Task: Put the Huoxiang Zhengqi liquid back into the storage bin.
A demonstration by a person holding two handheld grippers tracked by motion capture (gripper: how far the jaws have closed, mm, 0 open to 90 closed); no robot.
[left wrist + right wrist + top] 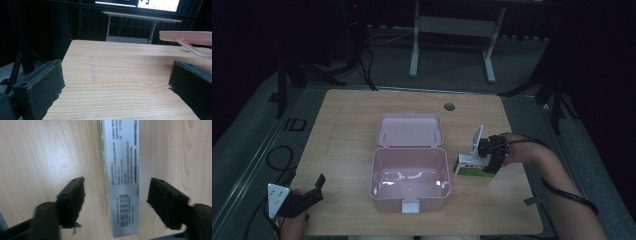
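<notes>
— Which step are they at, would you say?

— The pick-up, I'd judge. The right gripper [490,161] hangs over the small white-and-green carton [472,165], which lies flat on the wooden table [347,125] just to the right of the open pink box [410,180]. In the right gripper view the carton [121,177] sits between the two black jaws, but there's bare wood on both sides of it, so the pads aren't pressing on it.

— So nothing is held?

— Nothing that I can see. The jaws stand partly apart, straddling it. The next move, I reckon, calls for closing squarely on the carton's long sides, then lifting it and carrying it left over the box wall. If the grip sits off-centre, the carton could twist out.

— And the other hand?

— The left gripper [304,197] rests near the table's front left corner, jaws wide with nothing between them, well away from the box.

— What's the box like?

— Its lid [410,129] is thrown back flat behind it, a white latch [410,205] at the front. It looks empty inside.

— The room?

— Dark. Pale wood tabletop with a round cable hole [449,106], grey floor, a white desk frame [452,45] beyond, cables trailing at the left.
</notes>
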